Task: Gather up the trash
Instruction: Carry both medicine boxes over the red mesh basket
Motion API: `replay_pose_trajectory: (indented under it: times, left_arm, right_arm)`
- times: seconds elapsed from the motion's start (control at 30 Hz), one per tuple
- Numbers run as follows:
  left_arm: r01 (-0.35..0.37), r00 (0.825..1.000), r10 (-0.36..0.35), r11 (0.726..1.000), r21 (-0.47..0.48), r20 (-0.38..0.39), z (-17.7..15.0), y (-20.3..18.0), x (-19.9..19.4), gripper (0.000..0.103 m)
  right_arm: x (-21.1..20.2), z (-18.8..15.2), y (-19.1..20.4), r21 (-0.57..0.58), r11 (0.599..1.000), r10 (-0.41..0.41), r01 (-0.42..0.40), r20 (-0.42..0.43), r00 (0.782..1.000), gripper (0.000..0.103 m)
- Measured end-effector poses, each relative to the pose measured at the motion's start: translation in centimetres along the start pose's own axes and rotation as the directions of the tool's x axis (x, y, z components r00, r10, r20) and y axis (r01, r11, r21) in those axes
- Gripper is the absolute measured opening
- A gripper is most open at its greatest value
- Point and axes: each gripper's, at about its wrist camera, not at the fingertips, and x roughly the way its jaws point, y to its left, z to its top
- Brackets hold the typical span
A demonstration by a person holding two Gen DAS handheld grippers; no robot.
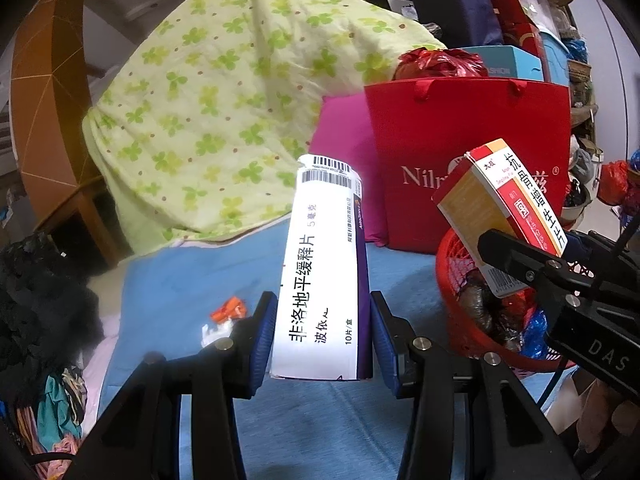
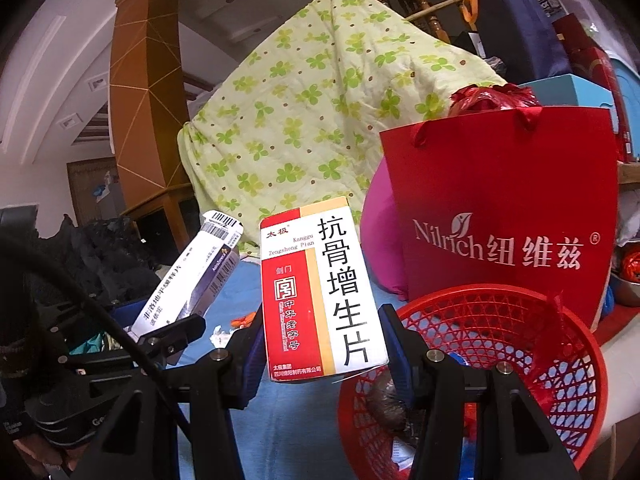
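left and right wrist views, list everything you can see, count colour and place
white and purple medicine box: 1, white with purple edge, between the left gripper's pads
red and yellow medicine box: 1, red, yellow and white, between the right gripper's pads
basket: 1, red mesh, right on the blue sheet, trash inside
blue sheet: 1, blue, under everything
scraps: 2, orange and white, on the sheet left of the white box
paper bag: 1, red, behind the basket
pillow: 1, magenta, left of the bag
quilt: 1, pale green clover print, behind
left gripper: 1, black, blue pads
right gripper: 1, black, blue pads
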Motion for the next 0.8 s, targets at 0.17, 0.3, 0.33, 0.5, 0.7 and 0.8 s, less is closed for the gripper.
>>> replay_pose_trajectory:
  times: [0.17,0.3,0.33,0.5,0.7,0.8]
  left_arm:
    - [0.018,1.0,-0.018,1.0,0.014,0.006,0.2,-1.1,-0.1,0.048]
    - [0.046,0.999,-0.046,0.999,0.024,0.008,0.4,-1.9,0.0,0.048]
    - [0.051,0.999,-0.051,0.998,0.029,0.008,0.4,-2.2,0.1,0.048]
    - [0.095,0.995,-0.096,0.994,0.051,0.024,0.6,-3.4,0.0,0.048]
    - [0.134,0.99,-0.138,0.987,0.088,0.039,0.9,-4.9,-0.2,0.048]
    - [0.158,0.986,-0.162,0.982,0.1,0.041,1.1,-5.6,-0.3,0.048]
  right_arm:
    - [-0.1,0.2,-1.0,0.016,1.0,-0.017,0.017,0.0,1.0,0.055]
    - [-0.4,0.2,-1.9,0.03,0.999,-0.034,0.034,0.004,0.999,0.055]
    - [-0.5,0.2,-2.2,0.036,0.999,-0.039,0.039,0.006,0.999,0.055]
    - [-0.9,0.3,-3.3,0.059,0.996,-0.061,0.06,0.009,0.998,0.055]
    - [-1.3,0.4,-4.8,0.092,0.992,-0.088,0.086,0.017,0.996,0.055]
    - [-1.7,0.4,-5.7,0.116,0.988,-0.1,0.097,0.022,0.995,0.055]
